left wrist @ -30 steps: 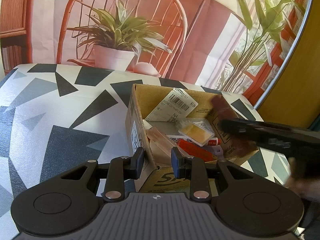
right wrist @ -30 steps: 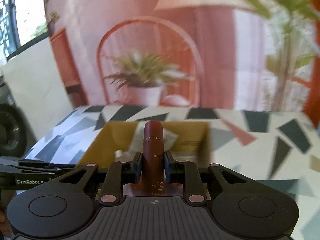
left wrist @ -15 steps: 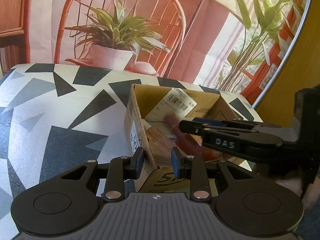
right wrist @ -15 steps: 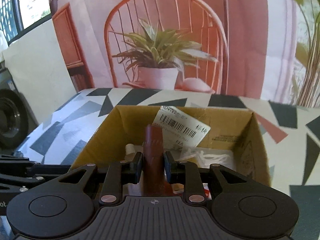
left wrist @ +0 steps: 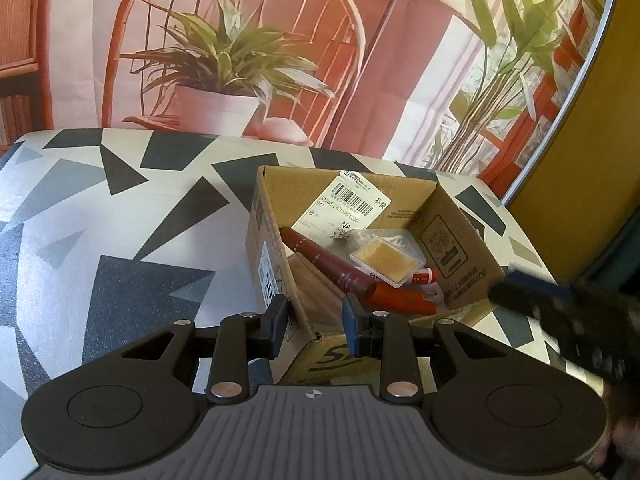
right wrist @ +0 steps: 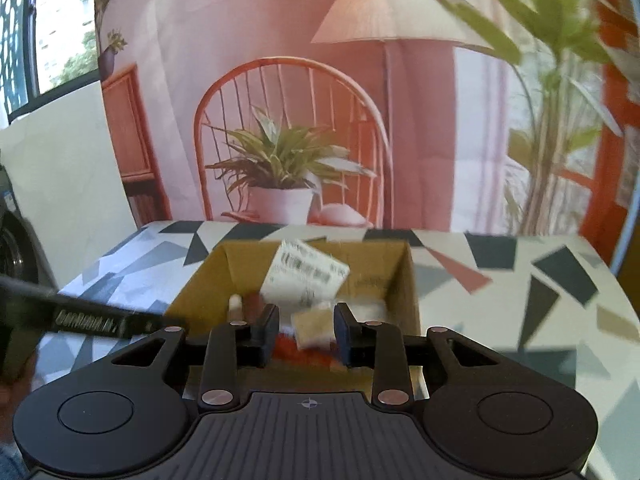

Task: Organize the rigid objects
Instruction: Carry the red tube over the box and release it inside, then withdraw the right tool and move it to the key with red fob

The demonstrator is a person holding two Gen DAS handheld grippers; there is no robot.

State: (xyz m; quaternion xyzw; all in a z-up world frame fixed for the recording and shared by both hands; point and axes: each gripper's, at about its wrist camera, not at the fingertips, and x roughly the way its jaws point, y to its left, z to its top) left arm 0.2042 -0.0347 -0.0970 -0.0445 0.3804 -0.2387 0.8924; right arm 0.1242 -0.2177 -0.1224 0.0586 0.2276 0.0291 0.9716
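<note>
box [left wrist: 452, 248]: dark red tube [left wrist: 326, 266], other items inside
left gripper [left wrist: 314, 322]: jaws clamp box corner
right gripper [right wrist: 304, 334]: jaws opening, empty
left: none visible on counter [left wrist: 120, 216]

Brown cardboard box [left wrist: 460, 240]; dark red tube [left wrist: 324, 262]; white tablecloth [left wrist: 120, 216], grey-black triangles; black tongs [left wrist: 314, 322].

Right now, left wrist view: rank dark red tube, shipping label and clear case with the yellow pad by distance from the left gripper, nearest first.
From the left gripper, shut on the cardboard box corner:
1. Dark red tube, lying diagonally in the box, left of centre.
2. Clear case with the yellow pad, mid-box, to the right.
3. Shipping label, against the far wall.
</note>
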